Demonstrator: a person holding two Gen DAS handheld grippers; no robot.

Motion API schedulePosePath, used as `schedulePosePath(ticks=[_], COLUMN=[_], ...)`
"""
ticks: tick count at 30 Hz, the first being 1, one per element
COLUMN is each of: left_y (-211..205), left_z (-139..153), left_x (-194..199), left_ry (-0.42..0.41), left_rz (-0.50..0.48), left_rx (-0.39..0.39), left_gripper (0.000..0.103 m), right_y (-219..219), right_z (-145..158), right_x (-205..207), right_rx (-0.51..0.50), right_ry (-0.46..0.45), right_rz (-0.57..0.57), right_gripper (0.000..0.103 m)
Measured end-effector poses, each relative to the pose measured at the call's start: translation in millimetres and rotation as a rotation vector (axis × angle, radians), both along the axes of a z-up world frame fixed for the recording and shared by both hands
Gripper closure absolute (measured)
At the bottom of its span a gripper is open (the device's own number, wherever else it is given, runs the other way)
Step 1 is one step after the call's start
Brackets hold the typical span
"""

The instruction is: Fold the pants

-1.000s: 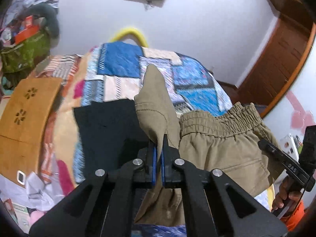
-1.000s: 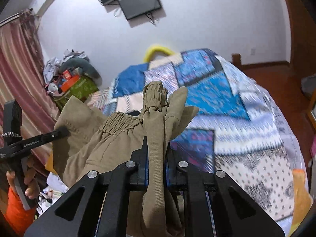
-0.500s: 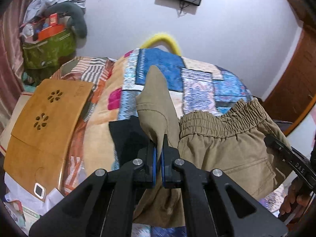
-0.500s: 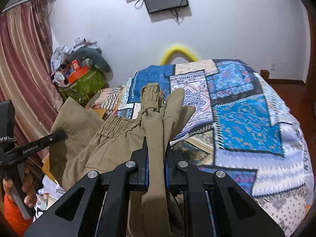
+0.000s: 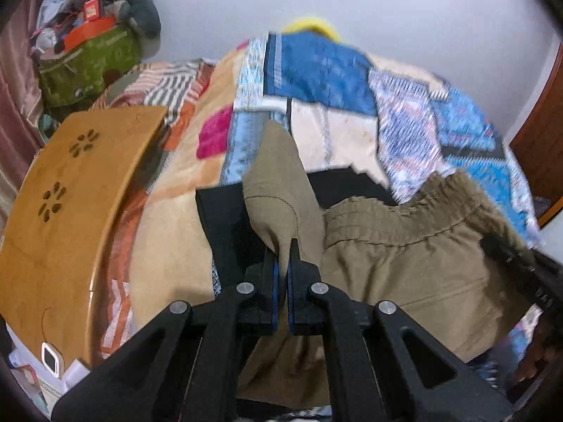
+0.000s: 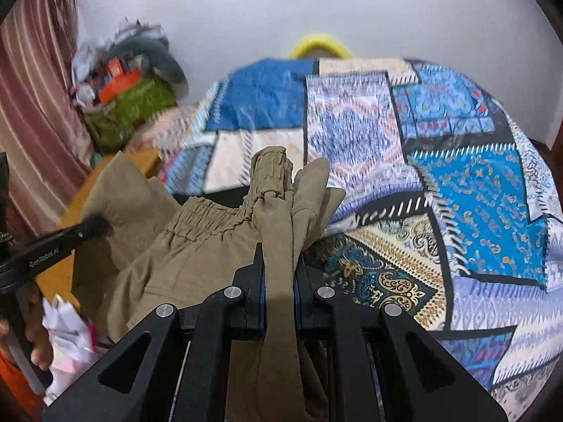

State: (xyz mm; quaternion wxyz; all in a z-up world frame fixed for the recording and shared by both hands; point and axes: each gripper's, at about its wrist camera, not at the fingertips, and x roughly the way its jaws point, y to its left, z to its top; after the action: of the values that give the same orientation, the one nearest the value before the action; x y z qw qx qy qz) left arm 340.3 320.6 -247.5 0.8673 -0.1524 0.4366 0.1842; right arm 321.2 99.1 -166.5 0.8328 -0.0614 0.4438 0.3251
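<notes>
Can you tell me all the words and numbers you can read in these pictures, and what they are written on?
"GenRobot.AI": white letters on the black side of the left gripper, in the right wrist view.
White marks on the black side of the right gripper, in the left wrist view: too blurred to read.
Orange boxes on the pile by the wall: print too small to read.
The khaki pants: no writing shows.

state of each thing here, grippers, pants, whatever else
left gripper: shut on pants
right gripper: shut on pants
pants: held up between both grippers, waistband bunched
black cloth: lying flat on quilt
quilt: spread over bed
</notes>
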Motion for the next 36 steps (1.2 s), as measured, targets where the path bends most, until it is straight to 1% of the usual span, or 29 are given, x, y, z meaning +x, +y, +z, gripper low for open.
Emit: schedulePosePath(ticks=[2,4,5,7,9,10,11,12,15,16,17,20,23,26,29,30,33,35,36], left_y=[4.1,13.1,19.6,31.7,41.3,45.2,46.4,47.6,40.2,33.9,30.0,13.4,-2.6,-17.7,-37.4,-47.4,-71.4,-90.2,-98.0], left_z=[-14.2,-25.4,-32.4,-44.6,-57.1,-63.3,-67.4,-70.5,-67.2,-64.5,-62.5,-48.7,-18.5,25.4,81.1,104.9,154.7,186.6,197.9], left_x=[2.7,2.7,2.3,-0.4,-4.9,-8.0,-10.7,-14.9,-28.7,-35.0,-38.6,-55.4,-76.7,-98.1,-126.0,-140.7,-171.0,-195.6,-204.5], left_ry=[0.031,0.053,0.066,0.088,0.111,0.126,0.138,0.149,0.153,0.165,0.174,0.189,0.148,0.074,-0.044,-0.101,-0.233,-0.323,-0.354], left_rz=[0.019,0.031,0.038,0.047,0.060,0.066,0.068,0.068,0.043,0.025,0.014,-0.029,-0.055,-0.069,-0.094,-0.106,-0.131,-0.141,-0.147], left_rx=[0.039,0.030,0.006,-0.053,-0.115,-0.139,-0.150,-0.156,-0.140,-0.119,-0.106,-0.064,-0.045,-0.036,-0.002,0.019,0.071,0.122,0.141], left_gripper=[0.100,0.099,0.099,0.095,0.090,0.085,0.083,0.077,0.071,0.069,0.068,0.068,0.068,0.067,0.066,0.063,0.052,0.051,0.050], right_y=[-3.6,-11.4,-18.0,-24.6,-25.8,-25.7,-26.3,-26.7,-31.8,-35.2,-40.5,-52.3,-59.1,-67.9,-81.4,-86.2,-97.0,-103.0,-106.7], right_z=[-12.4,-18.2,-19.0,-19.8,-19.0,-18.5,-15.5,-14.0,-8.7,-7.0,-3.6,6.7,23.4,52.8,91.9,104.8,137.7,158.9,170.6], right_x=[4.7,9.3,12.1,13.1,9.9,8.7,3.6,1.0,-9.8,-13.9,-22.1,-40.1,-55.5,-76.9,-105.7,-116.4,-146.2,-166.6,-178.3], right_rx=[-0.031,-0.016,0.011,0.023,0.006,-0.003,-0.021,-0.035,-0.062,-0.061,-0.057,-0.047,-0.040,-0.006,0.062,0.090,0.158,0.204,0.229], right_ry=[0.037,0.082,0.117,0.148,0.147,0.142,0.130,0.118,0.089,0.085,0.082,0.066,0.035,-0.025,-0.107,-0.135,-0.213,-0.268,-0.299], right_rz=[-0.008,-0.033,-0.045,-0.059,-0.057,-0.057,-0.054,-0.049,-0.040,-0.043,-0.044,-0.037,-0.024,-0.013,-0.007,-0.007,0.008,0.016,0.024], right_gripper=[0.093,0.092,0.091,0.090,0.088,0.086,0.084,0.083,0.081,0.079,0.075,0.071,0.071,0.071,0.071,0.071,0.071,0.071,0.071])
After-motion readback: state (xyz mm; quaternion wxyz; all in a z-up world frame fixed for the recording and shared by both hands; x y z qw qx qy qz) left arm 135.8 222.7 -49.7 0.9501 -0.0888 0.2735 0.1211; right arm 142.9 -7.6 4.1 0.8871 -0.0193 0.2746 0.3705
